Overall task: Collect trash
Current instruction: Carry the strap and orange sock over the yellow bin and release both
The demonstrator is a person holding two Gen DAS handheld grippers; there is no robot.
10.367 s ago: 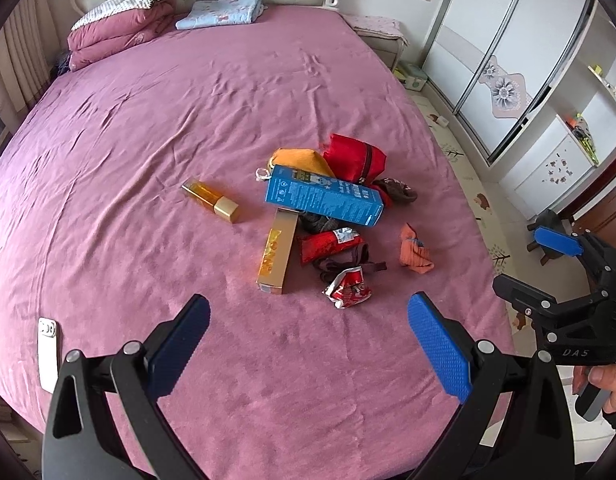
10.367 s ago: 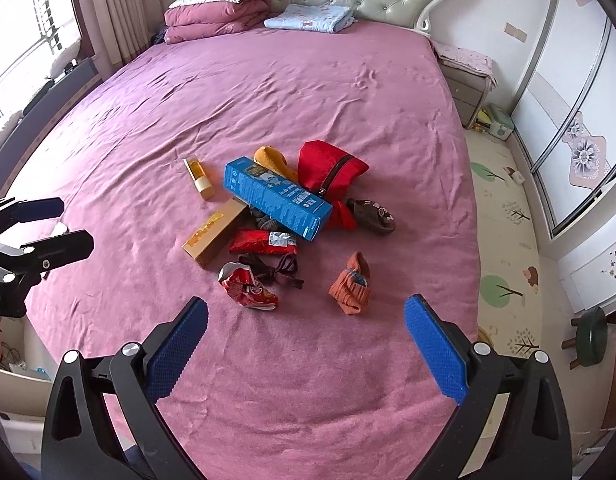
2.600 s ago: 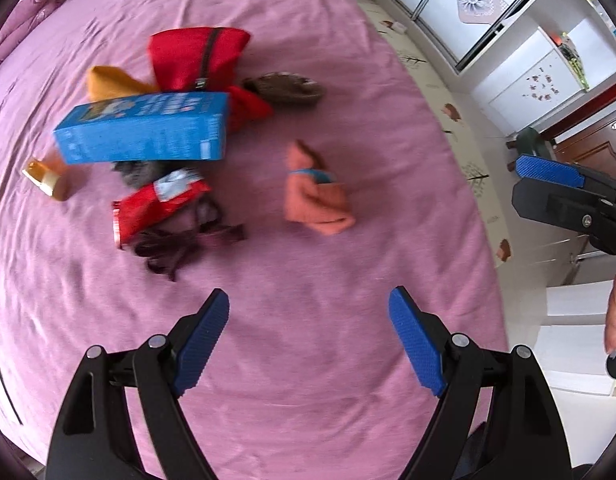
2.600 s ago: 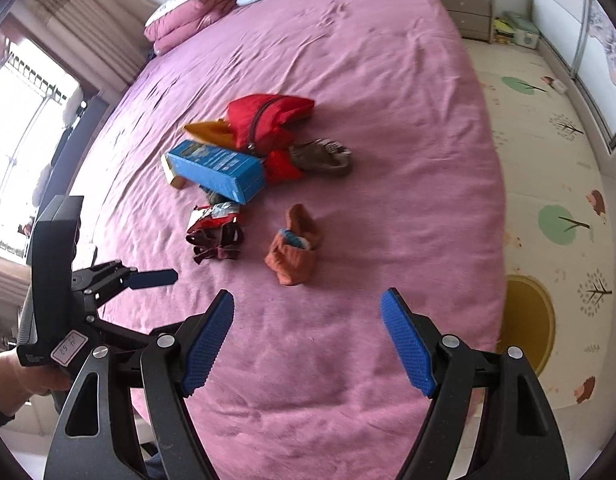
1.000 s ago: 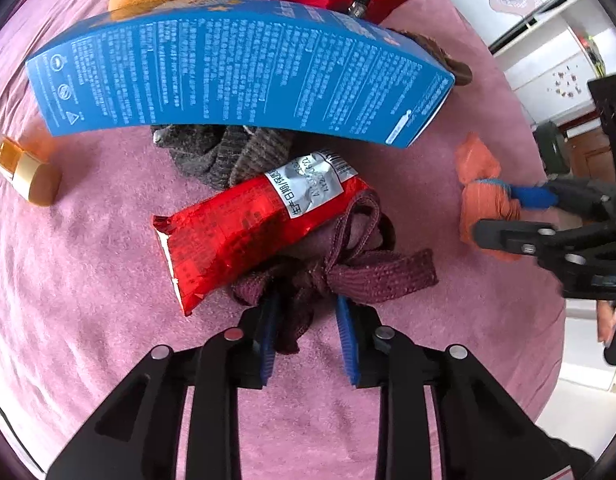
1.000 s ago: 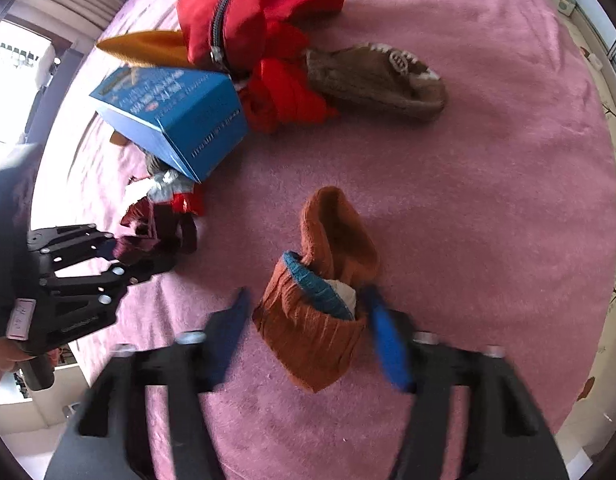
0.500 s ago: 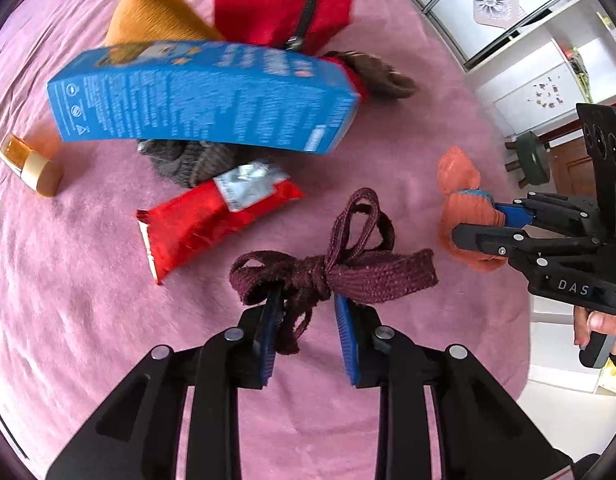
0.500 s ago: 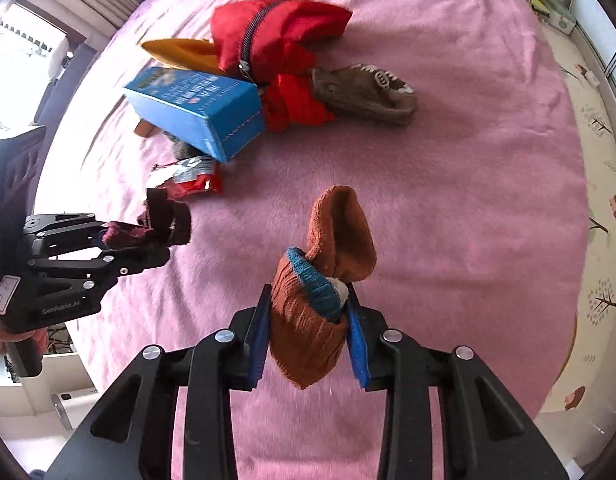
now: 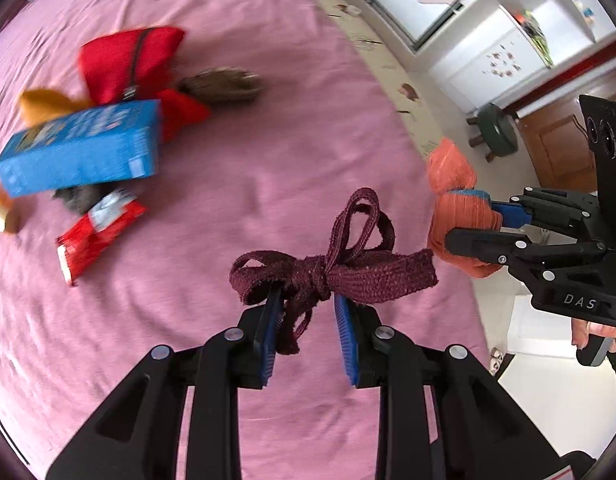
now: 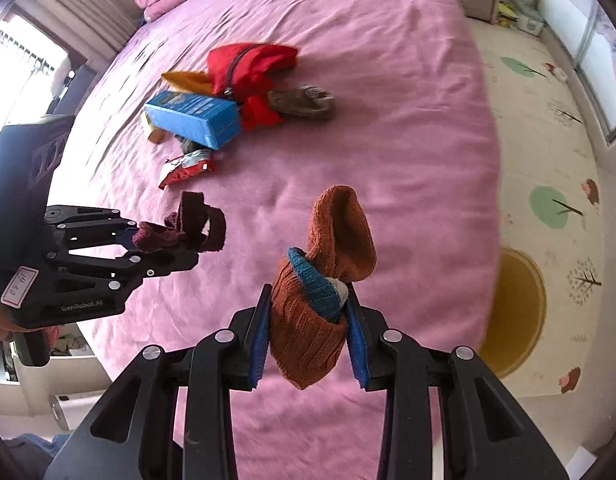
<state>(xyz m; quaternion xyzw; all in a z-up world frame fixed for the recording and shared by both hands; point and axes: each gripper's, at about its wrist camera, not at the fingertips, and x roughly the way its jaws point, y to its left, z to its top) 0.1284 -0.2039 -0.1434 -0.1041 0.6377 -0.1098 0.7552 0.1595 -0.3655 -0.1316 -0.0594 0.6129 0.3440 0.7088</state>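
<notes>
Left wrist – "DAS" on right hand-held gripper (image 9: 474, 222)

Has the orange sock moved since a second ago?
Yes. The orange sock has left the bed, lifted toward the camera, clamped in the right gripper.

On the body of my right gripper (image 9: 474, 226), seen from my left wrist, the white letters "DAS" stood out clearly. From my right wrist, the side of my left gripper (image 10: 159, 246) carried the pale lettering "GenRobot.AI", and a small white sticker (image 10: 19, 281) on it bore handwritten characters I could not make out for sure. The blue box (image 9: 79, 148) on the bed had print on its faces, but it was blurred and too small for me to read. The red snack packet (image 9: 97, 230) showed a silvery patch with marks, also unreadable
</notes>
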